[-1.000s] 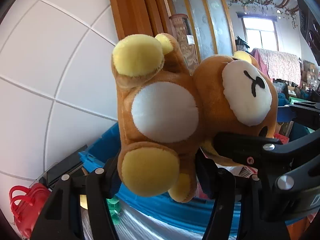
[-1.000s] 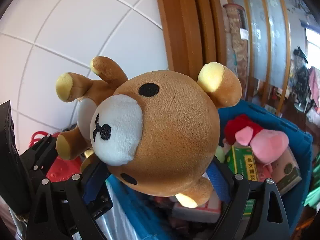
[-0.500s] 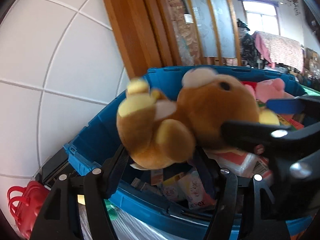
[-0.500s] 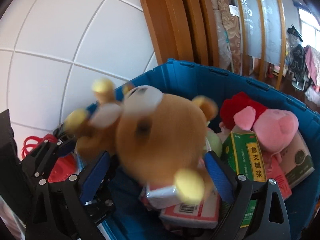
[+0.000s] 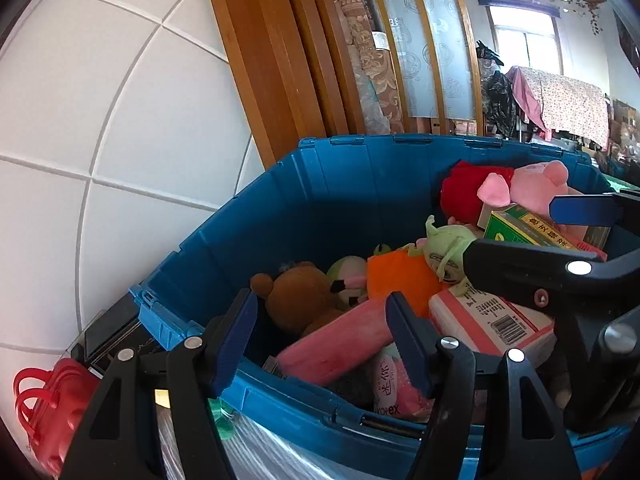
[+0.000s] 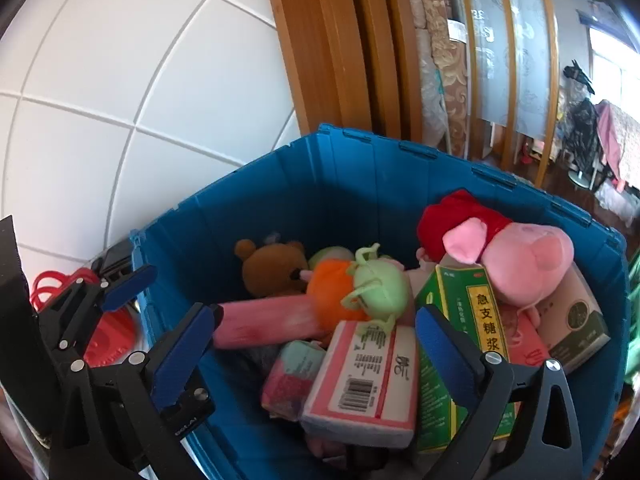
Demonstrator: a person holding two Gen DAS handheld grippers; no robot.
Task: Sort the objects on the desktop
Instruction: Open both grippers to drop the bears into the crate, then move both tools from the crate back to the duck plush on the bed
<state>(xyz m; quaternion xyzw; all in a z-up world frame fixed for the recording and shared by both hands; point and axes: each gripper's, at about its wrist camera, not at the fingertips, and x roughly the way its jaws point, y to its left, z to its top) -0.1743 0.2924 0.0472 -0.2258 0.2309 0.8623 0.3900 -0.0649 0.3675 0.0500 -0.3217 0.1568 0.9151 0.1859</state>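
The bear point(image 5: 298, 300) lies in the bin point(image 5: 340, 184), down in the far left corner against the wall, beside the orange toy point(image 5: 400, 280) and above the pink roll point(image 5: 340, 344). Nothing is held: the left hand-held gripper point(image 5: 320, 336) is spread and empty above the near rim, and the right hand-held gripper point(image 6: 316, 352) is opening wide, with nothing pinched between its blue pads. The release looks done, so both are best drawn straight back over the near rim, kept clear of the tissue pack point(image 6: 360, 384) and green box point(image 6: 476, 320), before the next object is sought.
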